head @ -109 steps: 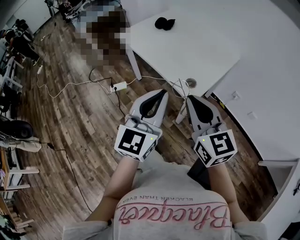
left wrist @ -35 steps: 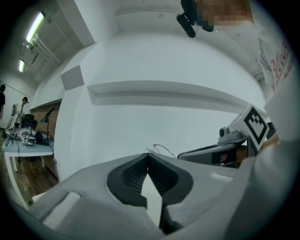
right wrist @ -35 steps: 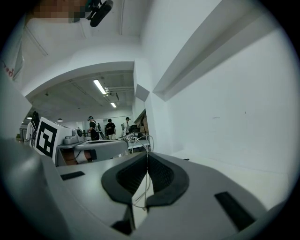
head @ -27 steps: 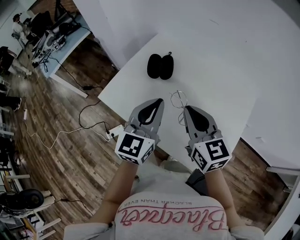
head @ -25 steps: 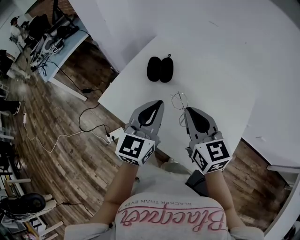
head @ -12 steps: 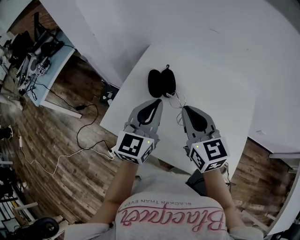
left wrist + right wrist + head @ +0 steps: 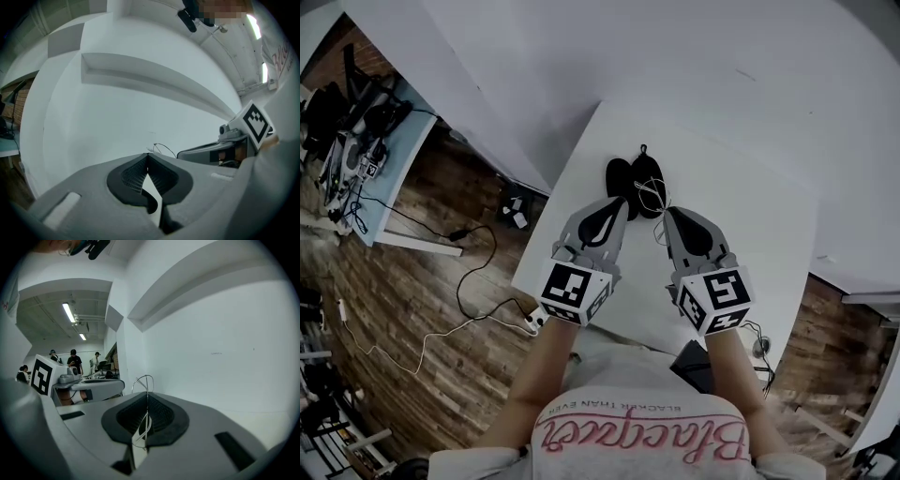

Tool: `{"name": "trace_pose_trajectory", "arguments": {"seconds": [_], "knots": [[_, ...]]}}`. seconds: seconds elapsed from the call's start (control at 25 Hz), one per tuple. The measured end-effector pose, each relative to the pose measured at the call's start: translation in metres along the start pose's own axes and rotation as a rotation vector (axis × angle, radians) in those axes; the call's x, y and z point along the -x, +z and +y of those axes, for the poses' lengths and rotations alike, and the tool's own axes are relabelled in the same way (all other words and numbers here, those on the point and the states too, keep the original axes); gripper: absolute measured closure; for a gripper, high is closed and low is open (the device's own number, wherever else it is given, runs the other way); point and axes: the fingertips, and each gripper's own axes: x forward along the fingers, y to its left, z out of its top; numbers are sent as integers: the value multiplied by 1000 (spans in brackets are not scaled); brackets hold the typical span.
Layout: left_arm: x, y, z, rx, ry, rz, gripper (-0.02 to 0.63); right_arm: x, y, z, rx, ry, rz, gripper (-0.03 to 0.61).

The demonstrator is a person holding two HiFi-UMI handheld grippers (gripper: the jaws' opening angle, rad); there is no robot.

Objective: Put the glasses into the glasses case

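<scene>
The black glasses case [image 7: 623,178] lies open on the white table [image 7: 750,244], just beyond both gripper tips. My right gripper [image 7: 667,215] is shut on the thin wire glasses [image 7: 656,195], whose lenses hang over the case's right half. In the right gripper view one round rim of the glasses [image 7: 143,379] sticks up past the right gripper [image 7: 146,395]. My left gripper [image 7: 617,203] is shut with nothing in it, its tip at the case's near left edge. In the left gripper view the left gripper [image 7: 147,155] has the glasses [image 7: 162,147] just beyond its tip.
The table's left edge [image 7: 546,225] drops to a wooden floor [image 7: 431,281] with cables and a power strip [image 7: 532,322]. A white wall [image 7: 609,47] rises behind the table. Desks with equipment [image 7: 347,150] stand far left. People [image 7: 72,358] stand far off.
Both grippers have come forward over the table to the case. The glasses in the right gripper, earlier short of the case, now hang over it.
</scene>
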Motion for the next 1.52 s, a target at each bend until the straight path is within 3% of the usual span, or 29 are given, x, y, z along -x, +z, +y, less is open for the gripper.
{"name": "trace_pose_trajectory", "arguments": {"seconds": [0.44,0.84,1.52], "knots": [[-57,-40,40,50,-93,91,609,-73,-36,-35,-78,-104,116,565],[-85,-78,67,76,-125,161,609,-130,-103,-68,-155,-214,296,565],[-102,-105,86,118,-134,206,609,-164,-160,-102,-112,-313,544,563]]}}
